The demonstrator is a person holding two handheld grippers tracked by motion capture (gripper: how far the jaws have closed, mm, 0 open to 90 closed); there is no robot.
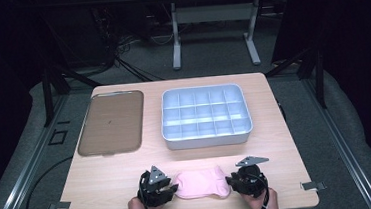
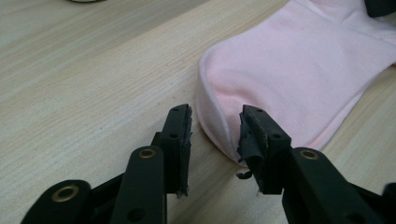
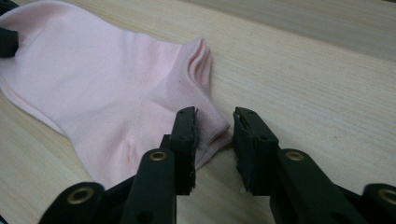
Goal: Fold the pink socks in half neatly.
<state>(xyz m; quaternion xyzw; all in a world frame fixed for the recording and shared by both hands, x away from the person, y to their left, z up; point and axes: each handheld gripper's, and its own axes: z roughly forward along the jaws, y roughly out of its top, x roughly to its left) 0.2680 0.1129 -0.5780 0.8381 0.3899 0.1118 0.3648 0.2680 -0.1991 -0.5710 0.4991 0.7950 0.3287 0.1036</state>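
**Bracketing a pink sock at the tabletop's near edge**

Lying flat close to the near edge of the tabletop [image 1: 110, 190], about midway along it, a pink sock [image 1: 201, 183] of fine soft knit has a rounded toe and a ribbed cuff. The left gripper [image 1: 172, 188] sits at its toe end, jaws narrowed around the toe's curved rim, a gap visible between the worn pads and the cloth. The right gripper [image 1: 229, 183] sits at the cuff end, jaws likewise narrow astride the cuff's corner, not yet pinching. Bare pale wood-grain stretches left and right of both hands to the near corners. Toward the far edge stand a white plastic tray [image 1: 207, 139] divided into square compartments and, by the far left corner, a smooth brown rounded lid [image 1: 110, 122], both well apart from the sock.
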